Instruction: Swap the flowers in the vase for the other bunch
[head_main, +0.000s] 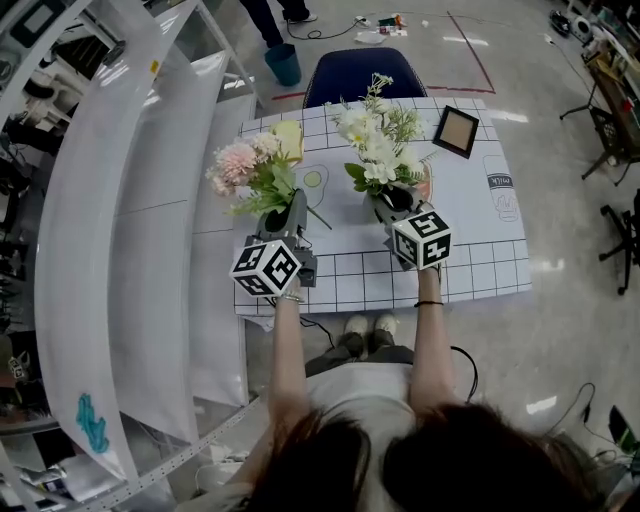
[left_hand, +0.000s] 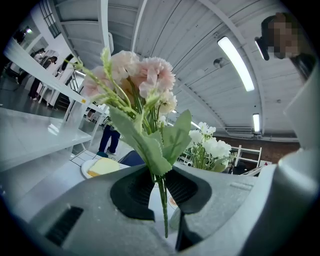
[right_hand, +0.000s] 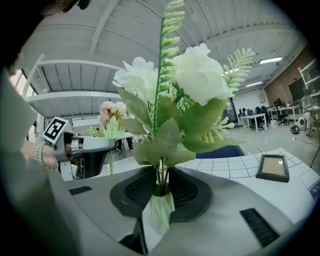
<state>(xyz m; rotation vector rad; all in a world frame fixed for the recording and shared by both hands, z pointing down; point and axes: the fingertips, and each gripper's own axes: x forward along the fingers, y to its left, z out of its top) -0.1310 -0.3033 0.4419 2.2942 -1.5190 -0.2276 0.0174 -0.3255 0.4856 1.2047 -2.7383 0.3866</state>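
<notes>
Above the table's left half, my left gripper (head_main: 285, 215) is shut on the thin green stems of a pink flower bunch (head_main: 242, 165), which stands upright. In the left gripper view the stems (left_hand: 162, 200) run down between the dark pads (left_hand: 132, 192). To its right, my right gripper (head_main: 393, 200) is shut on a white flower bunch (head_main: 375, 140), also upright. Its pads (right_hand: 135, 192) clamp the pale wrapped stem base (right_hand: 160, 207). A tan rounded thing (head_main: 427, 185), perhaps the vase, shows just right of the white bunch and is mostly hidden by it.
The table has a white gridded mat (head_main: 470, 265). A dark picture frame (head_main: 456, 130) lies at the back right. A plate with a yellow slice (head_main: 288, 135) sits at the back left. Behind the table are a blue chair (head_main: 350, 75) and a teal bin (head_main: 284, 64). White shelving (head_main: 130, 250) runs along the left.
</notes>
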